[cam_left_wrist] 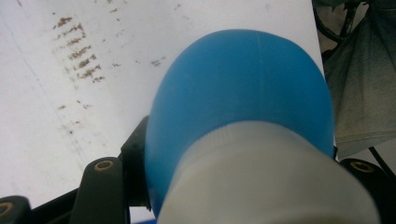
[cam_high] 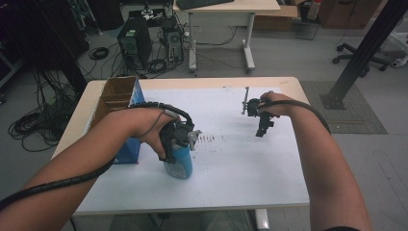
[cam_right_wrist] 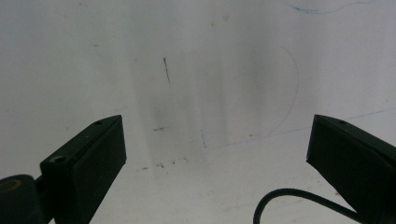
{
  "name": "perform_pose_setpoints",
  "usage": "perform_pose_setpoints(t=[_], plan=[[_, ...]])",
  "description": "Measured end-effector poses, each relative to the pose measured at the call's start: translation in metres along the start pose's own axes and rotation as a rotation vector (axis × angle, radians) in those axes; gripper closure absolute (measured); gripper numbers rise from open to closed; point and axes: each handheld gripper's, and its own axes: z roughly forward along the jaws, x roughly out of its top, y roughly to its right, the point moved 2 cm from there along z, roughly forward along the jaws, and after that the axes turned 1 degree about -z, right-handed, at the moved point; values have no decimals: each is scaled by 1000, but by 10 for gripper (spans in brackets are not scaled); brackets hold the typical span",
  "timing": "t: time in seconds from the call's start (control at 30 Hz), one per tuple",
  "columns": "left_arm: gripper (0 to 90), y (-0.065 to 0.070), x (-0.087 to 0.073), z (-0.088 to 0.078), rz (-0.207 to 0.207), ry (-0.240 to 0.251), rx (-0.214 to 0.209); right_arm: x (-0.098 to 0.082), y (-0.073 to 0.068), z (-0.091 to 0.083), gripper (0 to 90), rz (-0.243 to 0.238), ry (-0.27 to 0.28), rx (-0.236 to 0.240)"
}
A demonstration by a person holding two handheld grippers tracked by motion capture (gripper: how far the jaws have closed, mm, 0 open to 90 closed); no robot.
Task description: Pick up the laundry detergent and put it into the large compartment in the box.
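While left gripper point(cam_high: 179, 144) clamps the blue bottle point(cam_high: 179, 163): I judge its rounded body could squirt free.
Bottle place: table's point(cam_high: 250, 192) 7 o'clock, beside cardboard box point(cam_high: 115, 96).
Right gripper point(cam_right_wrist: 215, 149): gaping, idle at 1 o'clock; no help if it tips.

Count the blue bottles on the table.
1. The blue bottle stands near the table's front left, clamped in the left hand-held gripper, beside the cardboard box. Others may be hidden inside that box.

Left claw point(cam_high: 179, 147) clamps an upright blue bottle point(cam_high: 179, 162) on the bench point(cam_high: 250, 159); right claw point(cam_high: 262, 126) hovers well apart.
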Motion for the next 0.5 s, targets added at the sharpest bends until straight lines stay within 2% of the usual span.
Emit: perform_pose_setpoints(t=[0.37,0.5], plan=[[385,1,2,-27,-31,9,-1,4,-1,-6,44,-9,4,-5],[386,0,1,-39,-74,9,-11,4,-1,-8,44,-11,4,-9]])
